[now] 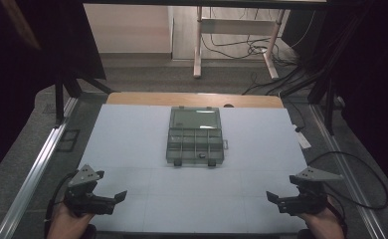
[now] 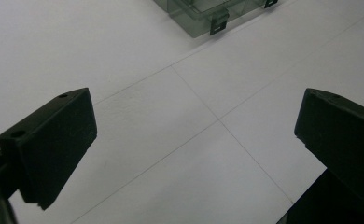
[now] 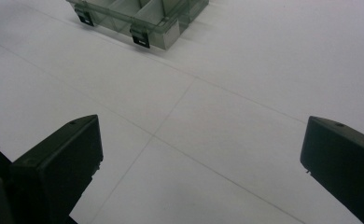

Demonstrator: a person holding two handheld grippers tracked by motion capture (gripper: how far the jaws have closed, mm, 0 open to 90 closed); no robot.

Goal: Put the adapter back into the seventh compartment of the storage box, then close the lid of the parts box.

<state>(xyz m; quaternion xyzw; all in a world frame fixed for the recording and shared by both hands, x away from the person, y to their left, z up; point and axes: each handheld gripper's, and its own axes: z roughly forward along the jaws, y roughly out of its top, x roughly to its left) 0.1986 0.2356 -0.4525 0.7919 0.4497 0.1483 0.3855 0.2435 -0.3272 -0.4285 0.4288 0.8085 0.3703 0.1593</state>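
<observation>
Both jaws stand wide and empty: the left gripper (image 1: 113, 198) sits near the table's (image 1: 132, 149) near-left corner, the right gripper (image 1: 275, 198) near its near-right corner. The open compartment box (image 1: 195, 137) lies mid-table, well apart from both. A good approach brings both in level toward its front latches (image 3: 139, 37). A small dark item (image 1: 201, 156) in one front compartment is too small to identify.

Desk (image 1: 132, 149): pale blue-white mat with thin seam lines crossing it; a strip of bare wood shows along the far edge. Small white tag (image 1: 304, 141) lies at the right edge, partly off the mat. Aluminium rail (image 1: 35, 169) runs along the left side. Beyond the far edge: grey floor, white table frame (image 1: 232, 30), black cables (image 1: 242, 50) loose beneath it.
</observation>
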